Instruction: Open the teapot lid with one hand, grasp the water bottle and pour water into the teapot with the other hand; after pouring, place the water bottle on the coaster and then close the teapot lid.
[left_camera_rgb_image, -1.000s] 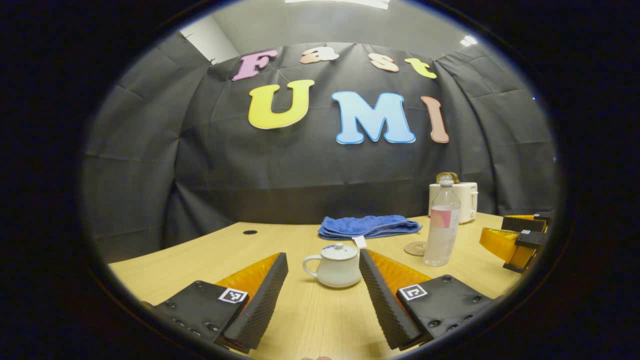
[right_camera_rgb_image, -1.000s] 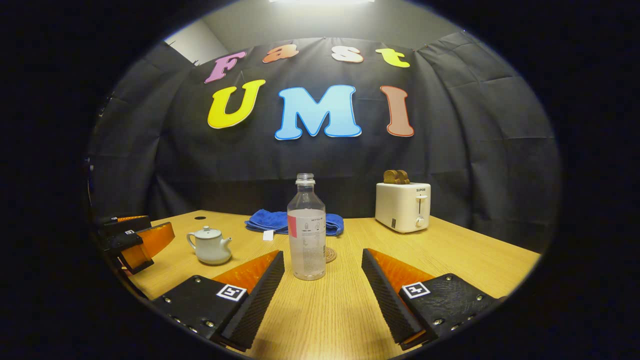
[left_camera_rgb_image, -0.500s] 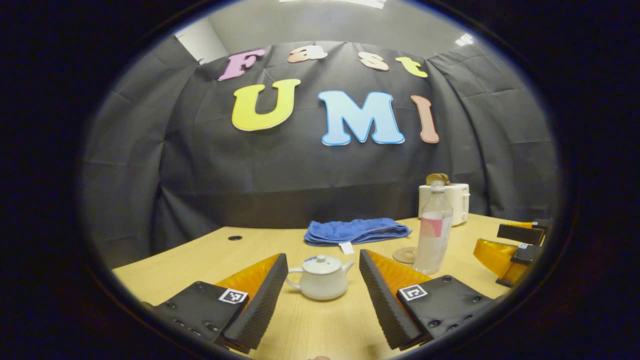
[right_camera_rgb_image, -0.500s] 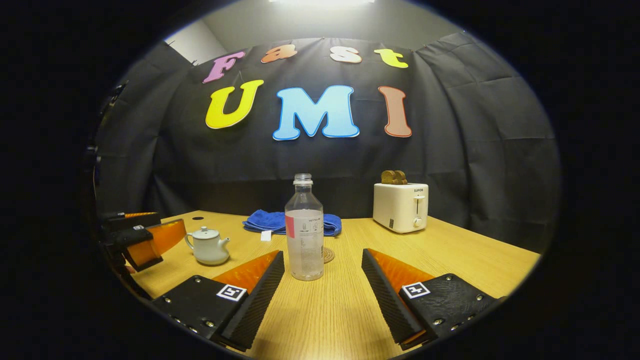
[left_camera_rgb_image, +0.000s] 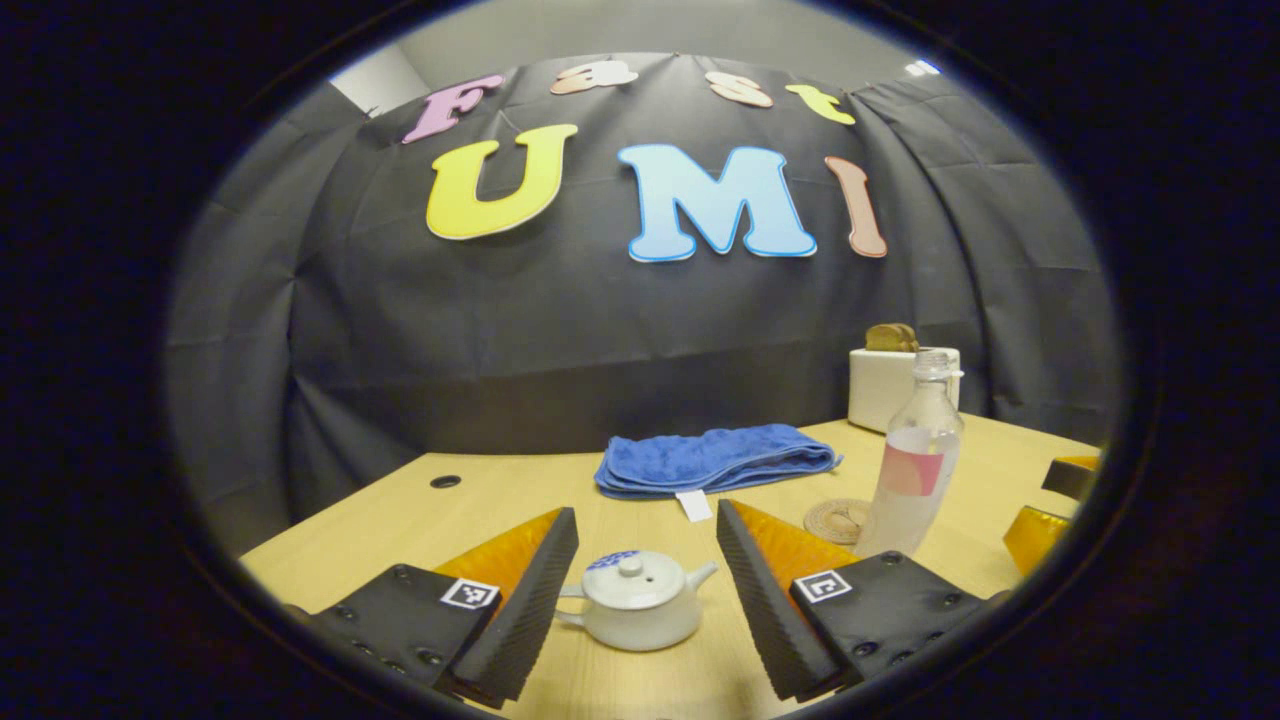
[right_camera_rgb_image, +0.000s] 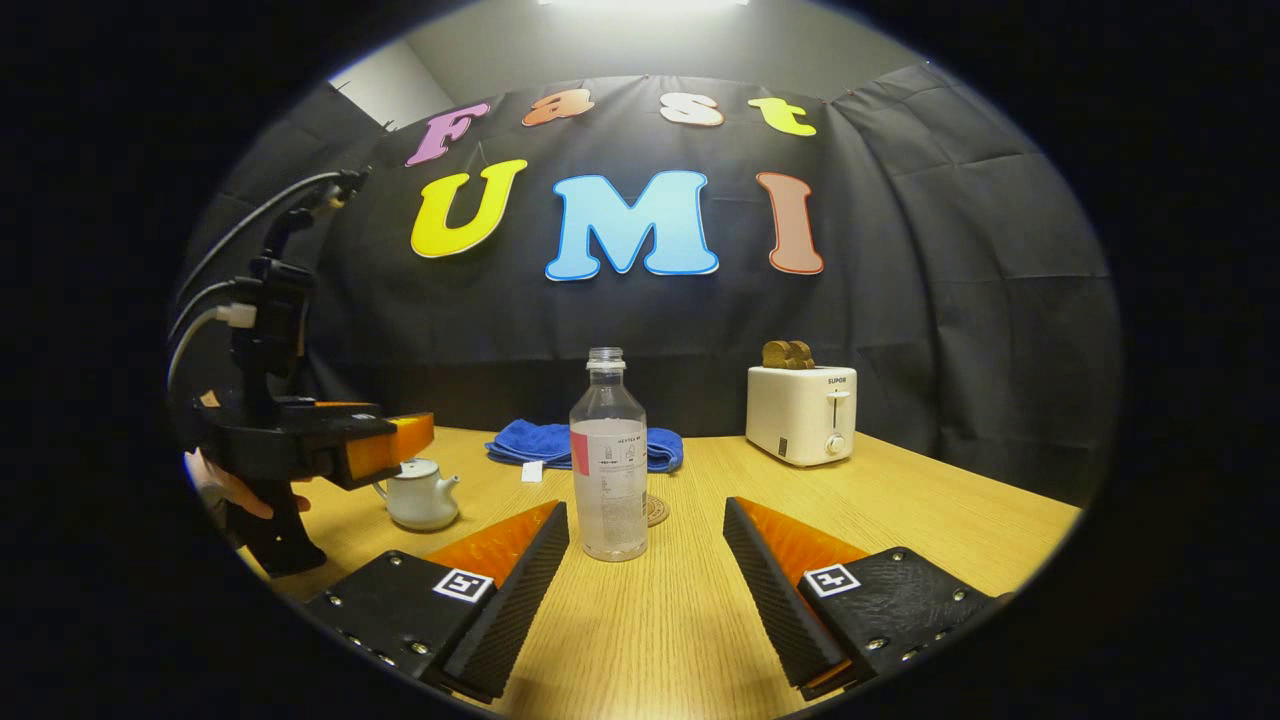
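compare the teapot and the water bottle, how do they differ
The teapot is low, round, white and opaque, and its lid is on; the water bottle is tall, slim and see-through, with no cap. The teapot sits between the fingers of the left hand-held gripper; the bottle stands beyond the right hand-held gripper. Both stand upright on the table.

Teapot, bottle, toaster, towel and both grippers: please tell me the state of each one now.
Teapot: lid on, standing on the table.
Bottle: upright, no cap, partly full.
Coaster: bare, beside the bottle.
Toaster: bread sticking out of the top.
Towel: folded, lying flat.
Left gripper: open, a finger on each side of the teapot.
Right gripper: open, holding nothing.
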